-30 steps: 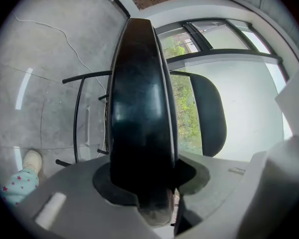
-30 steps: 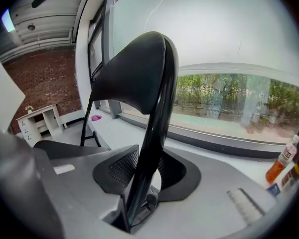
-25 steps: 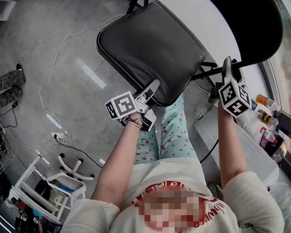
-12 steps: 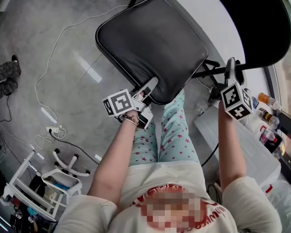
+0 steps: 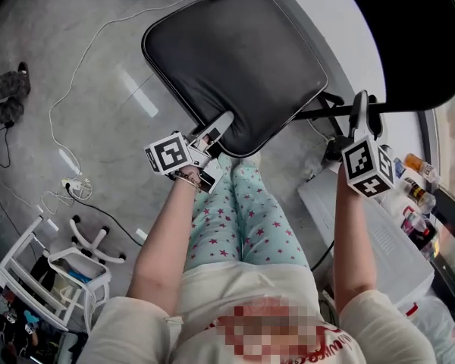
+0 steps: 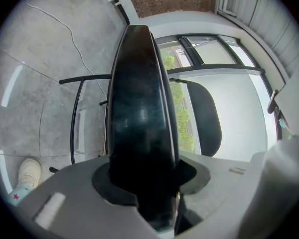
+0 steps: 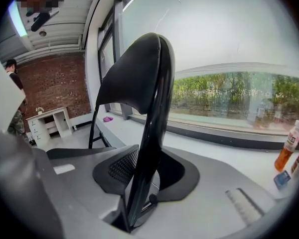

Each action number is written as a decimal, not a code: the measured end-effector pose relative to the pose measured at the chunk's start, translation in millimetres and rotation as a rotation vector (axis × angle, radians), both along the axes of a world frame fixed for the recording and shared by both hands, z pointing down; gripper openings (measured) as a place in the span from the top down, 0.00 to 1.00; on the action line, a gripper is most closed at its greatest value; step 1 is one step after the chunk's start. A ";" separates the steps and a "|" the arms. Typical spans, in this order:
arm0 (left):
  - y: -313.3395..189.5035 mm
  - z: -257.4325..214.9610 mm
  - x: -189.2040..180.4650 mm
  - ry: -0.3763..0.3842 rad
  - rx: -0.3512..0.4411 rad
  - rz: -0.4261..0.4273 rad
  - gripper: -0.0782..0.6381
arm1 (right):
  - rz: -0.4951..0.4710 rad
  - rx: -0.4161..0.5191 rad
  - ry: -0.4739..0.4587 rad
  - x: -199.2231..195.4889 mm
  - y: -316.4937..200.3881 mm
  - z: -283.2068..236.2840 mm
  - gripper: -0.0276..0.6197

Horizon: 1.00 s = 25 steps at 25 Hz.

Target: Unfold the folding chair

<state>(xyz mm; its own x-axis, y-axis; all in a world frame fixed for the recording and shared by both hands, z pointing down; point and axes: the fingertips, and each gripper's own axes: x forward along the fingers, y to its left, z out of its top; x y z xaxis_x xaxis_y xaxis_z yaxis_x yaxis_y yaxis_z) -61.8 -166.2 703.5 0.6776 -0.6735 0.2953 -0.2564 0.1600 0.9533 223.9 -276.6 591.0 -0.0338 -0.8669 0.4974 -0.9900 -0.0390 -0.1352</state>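
The folding chair's black padded seat (image 5: 235,59) spreads wide in the head view, with its black backrest (image 5: 409,36) at the upper right. My left gripper (image 5: 216,127) is shut on the seat's near edge. In the left gripper view the seat (image 6: 139,108) shows edge-on, running out from between the jaws of the left gripper (image 6: 144,178), and the backrest (image 6: 204,118) stands beyond it. My right gripper (image 5: 360,112) is shut on the backrest's lower edge. In the right gripper view the backrest (image 7: 139,78) rises from the closed right gripper (image 7: 144,183).
A white cable (image 5: 68,89) trails over the concrete floor to a power strip (image 5: 72,186). A white rack (image 5: 53,279) stands at the lower left. Bottles (image 5: 417,196) and a white ledge (image 5: 379,233) are at the right. Another person's legs (image 5: 4,97) show at far left.
The seat has swung further out from the backrest, and my left gripper has moved left with its edge. The right gripper has held its place on the backrest.
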 end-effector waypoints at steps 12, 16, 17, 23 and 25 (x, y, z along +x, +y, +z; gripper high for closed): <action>34.2 32.0 -55.0 0.089 0.027 -0.086 0.62 | -0.179 0.005 -0.087 -76.7 37.6 9.0 0.80; 38.5 35.3 -60.1 0.105 0.059 -0.082 0.62 | -0.176 -0.002 -0.098 -83.0 44.5 9.0 0.81; 39.4 36.7 -59.9 0.105 0.072 -0.083 0.62 | -0.172 -0.004 -0.096 -81.9 45.8 10.2 0.81; 41.7 46.3 -62.5 0.106 0.102 -0.083 0.62 | -0.164 -0.010 -0.097 -79.4 45.9 18.0 0.81; 42.7 49.4 -62.0 0.101 0.102 -0.076 0.62 | -0.168 -0.002 -0.094 -77.7 44.7 17.1 0.81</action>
<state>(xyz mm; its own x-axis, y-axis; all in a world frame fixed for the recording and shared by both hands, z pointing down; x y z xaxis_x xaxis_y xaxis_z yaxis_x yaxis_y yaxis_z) -123.8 -123.5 752.9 0.6462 -0.7471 0.1559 -0.1497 0.0763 0.9858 146.2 -231.8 608.1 -0.2243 -0.8440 0.4872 -0.9657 0.1253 -0.2276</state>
